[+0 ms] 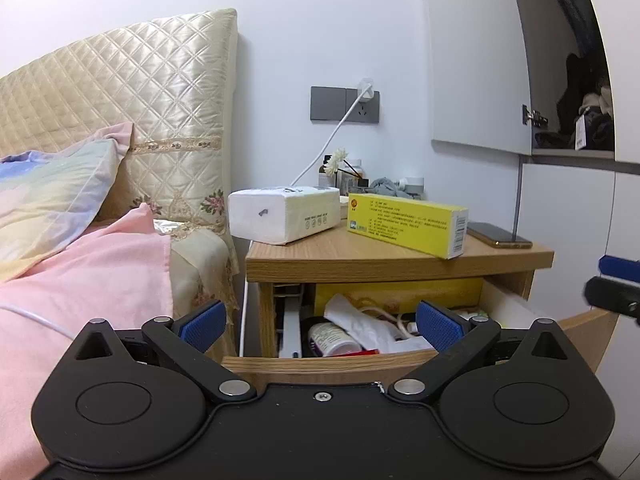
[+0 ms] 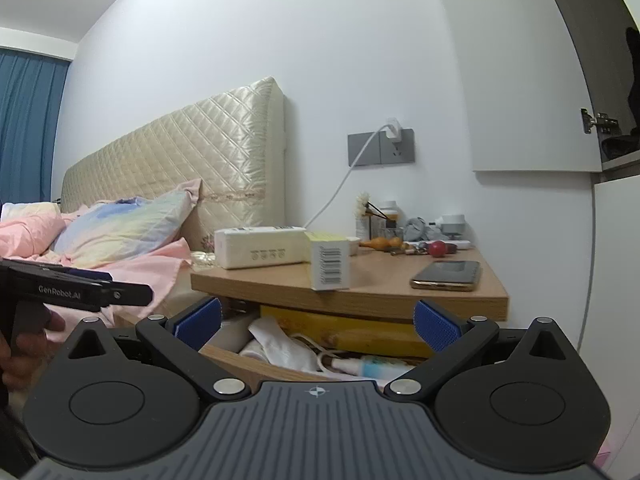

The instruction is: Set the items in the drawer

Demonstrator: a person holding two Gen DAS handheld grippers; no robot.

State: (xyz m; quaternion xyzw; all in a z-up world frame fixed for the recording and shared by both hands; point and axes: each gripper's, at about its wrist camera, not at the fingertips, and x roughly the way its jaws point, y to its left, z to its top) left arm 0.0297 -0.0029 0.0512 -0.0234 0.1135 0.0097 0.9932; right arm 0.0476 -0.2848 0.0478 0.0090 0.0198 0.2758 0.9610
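At the far left of the left wrist view, a striped pastel pillow (image 1: pixel 52 196) leans against the cream quilted headboard (image 1: pixel 160 92), with a pink blanket (image 1: pixel 92 276) spread below it. Beside the bed stands a wooden nightstand (image 1: pixel 360 264), its drawer (image 1: pixel 332 364) pulled out. The left gripper (image 1: pixel 320 320) hovers just in front of that drawer with its blue-padded fingers spread wide and nothing between them. On the nightstand top, a white tissue pack (image 1: pixel 284 214) sits at the left near the bed. Just right of it a long yellow box (image 1: pixel 408 224) stands on its edge, reaching toward the front edge of the top. A dark smartphone (image 1: pixel 500 236) lies flat at the right rear corner. Behind these, against the wall, are small bottles and a white flower (image 1: pixel 336 160), and a white charger cable (image 1: pixel 328 144) runs up to the grey wall socket (image 1: pixel 344 104). Inside the drawer lie a white pill bottle (image 1: pixel 332 340), crumpled white packaging (image 1: pixel 360 320) and a yellow carton (image 1: pixel 400 296) at the back. In the right wrist view, the right gripper (image 2: pixel 316 324) also hangs over the open drawer, fingers wide apart and empty. A hand (image 2: pixel 24 344) holds the other gripper's handle at that view's left edge.
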